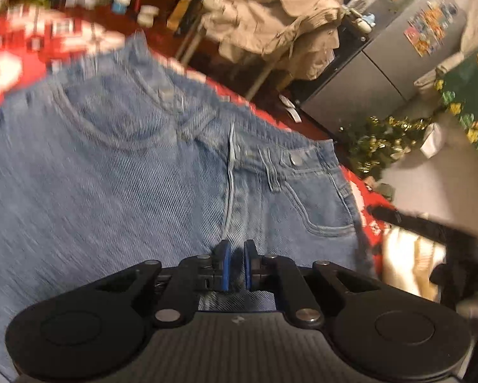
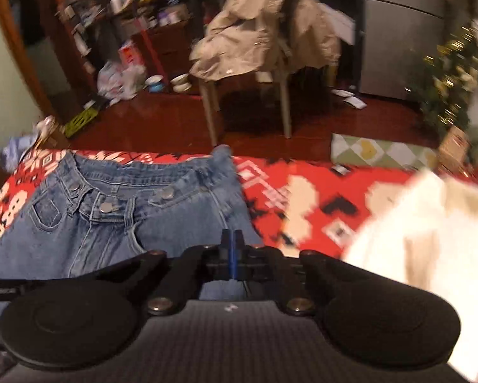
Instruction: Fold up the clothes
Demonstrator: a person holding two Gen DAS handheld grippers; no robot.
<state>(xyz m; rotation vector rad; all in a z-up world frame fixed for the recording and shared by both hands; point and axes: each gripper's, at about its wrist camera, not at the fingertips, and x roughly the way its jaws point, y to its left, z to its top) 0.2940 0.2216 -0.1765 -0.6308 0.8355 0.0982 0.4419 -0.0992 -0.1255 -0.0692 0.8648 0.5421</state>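
Blue jeans (image 1: 137,166) lie spread flat on a red patterned blanket (image 1: 12,60), waistband away from me, button (image 1: 295,159) at the right. My left gripper (image 1: 236,249) hovers over the fly seam, its blue pads (image 1: 226,261) a sliver apart with nothing visible between them. In the right wrist view the jeans (image 2: 89,220) lie at the left on the blanket (image 2: 302,191). My right gripper (image 2: 231,239) is shut at their right edge, pads pressed together, holding nothing that I can see. The picture is motion-blurred.
A white and cream garment (image 2: 424,229) lies on the blanket to the right, also seen as a pale heap (image 1: 408,261). Beyond the bed stand a chair with a beige jacket (image 2: 264,32), a grey fridge (image 2: 401,41), tinsel greenery (image 2: 446,79) and a cluttered shelf (image 2: 127,6).
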